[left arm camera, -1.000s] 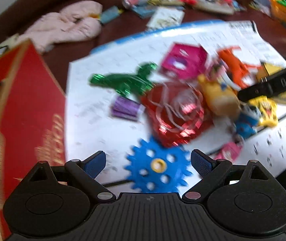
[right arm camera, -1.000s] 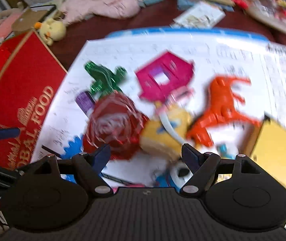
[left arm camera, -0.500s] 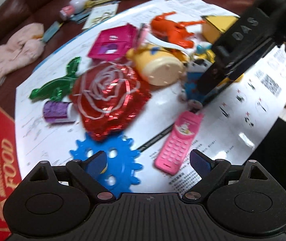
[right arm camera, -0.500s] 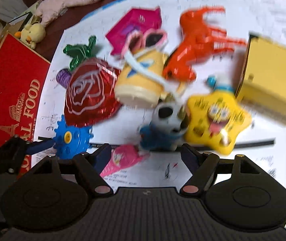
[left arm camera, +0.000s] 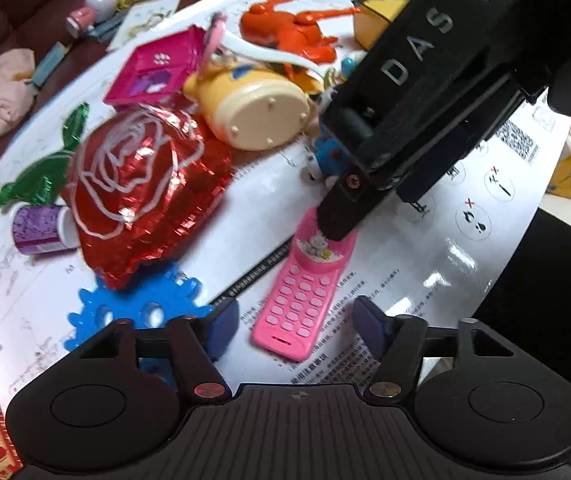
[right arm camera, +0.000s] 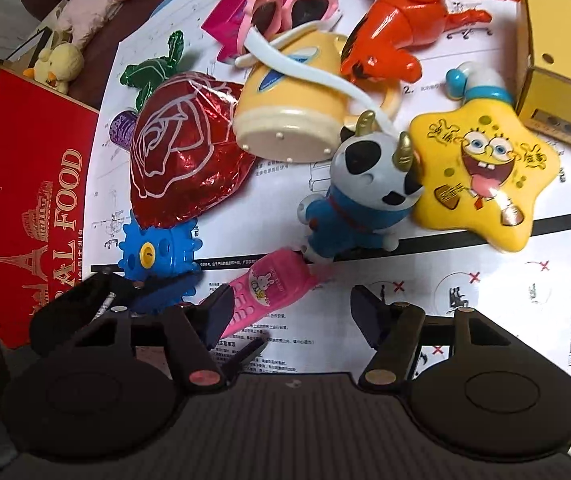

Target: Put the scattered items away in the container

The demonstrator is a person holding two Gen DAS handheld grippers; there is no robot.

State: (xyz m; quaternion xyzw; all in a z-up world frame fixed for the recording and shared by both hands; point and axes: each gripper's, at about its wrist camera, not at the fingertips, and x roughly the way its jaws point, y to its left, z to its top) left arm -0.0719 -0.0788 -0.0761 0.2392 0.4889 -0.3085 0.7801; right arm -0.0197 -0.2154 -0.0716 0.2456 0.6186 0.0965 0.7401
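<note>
A pink toy phone point(left arm camera: 305, 292) lies flat on the white paper sheet point(left arm camera: 425, 264), between the fingers of my left gripper point(left arm camera: 297, 326). The jaws are closing and the pads stand clear of the phone's sides. My right gripper point(right arm camera: 293, 312) is also closing, low over the phone's top end point(right arm camera: 273, 286). Its left finger overlaps that end and nothing is gripped. A cow figure in blue point(right arm camera: 365, 200) lies just ahead of it. The red "FOOD" box point(right arm camera: 25, 200) stands at the left.
A red foil rose point(left arm camera: 141, 192), blue gear point(left arm camera: 141, 312), yellow cup point(right arm camera: 293, 120), heart sunglasses point(right arm camera: 289, 8), orange horse point(right arm camera: 401, 32), yellow star toy point(right arm camera: 481, 176), yellow box point(right arm camera: 557, 72), magenta house point(left arm camera: 153, 72) and purple tub point(left arm camera: 37, 228) crowd the sheet. Bare printed paper lies at the right.
Both grippers have come down close to the sheet and their jaws have narrowed. The left one has shifted from over the blue gear to the pink phone. The right one now sits over the phone's top end.
</note>
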